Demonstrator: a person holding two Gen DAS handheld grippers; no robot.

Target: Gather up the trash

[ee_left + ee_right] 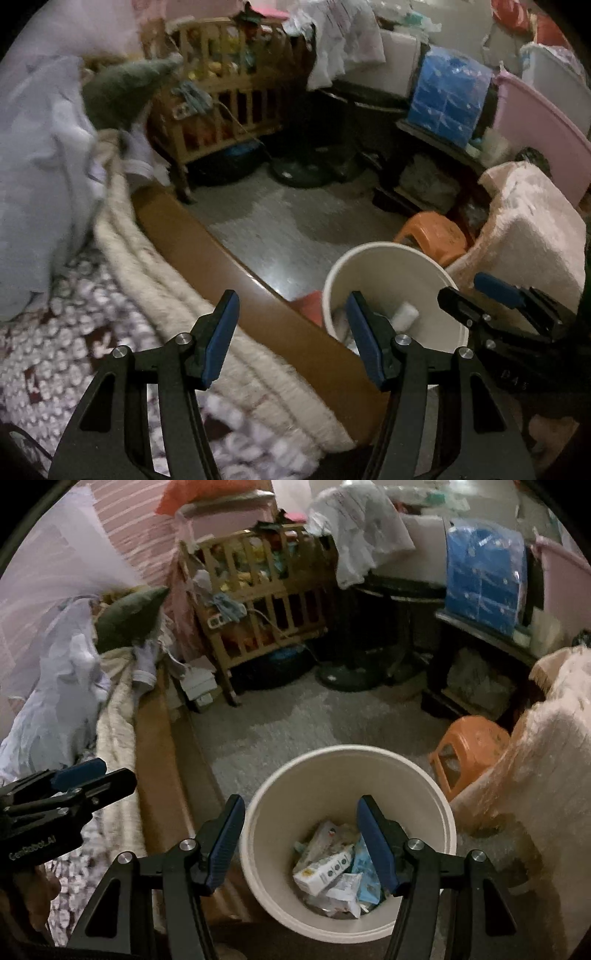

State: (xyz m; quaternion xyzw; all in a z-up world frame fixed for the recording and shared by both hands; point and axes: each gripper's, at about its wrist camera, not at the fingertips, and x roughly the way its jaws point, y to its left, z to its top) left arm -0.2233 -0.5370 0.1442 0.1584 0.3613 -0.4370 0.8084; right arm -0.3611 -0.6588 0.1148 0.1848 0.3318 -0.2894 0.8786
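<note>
While over bin: right gripper (301, 843) jaws apart, empty
Left gripper (291, 339): jaws apart, empty, over bed edge (236, 266)
Bin (258, 849): directly below right, nearer
Trash (325, 871): inside bin

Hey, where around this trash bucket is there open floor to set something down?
Bare floor lies beyond the white bucket, bordered by the bed's wooden edge, the crib and the fan base. The right side is crowded: orange stool and a draped pink blanket.
</note>
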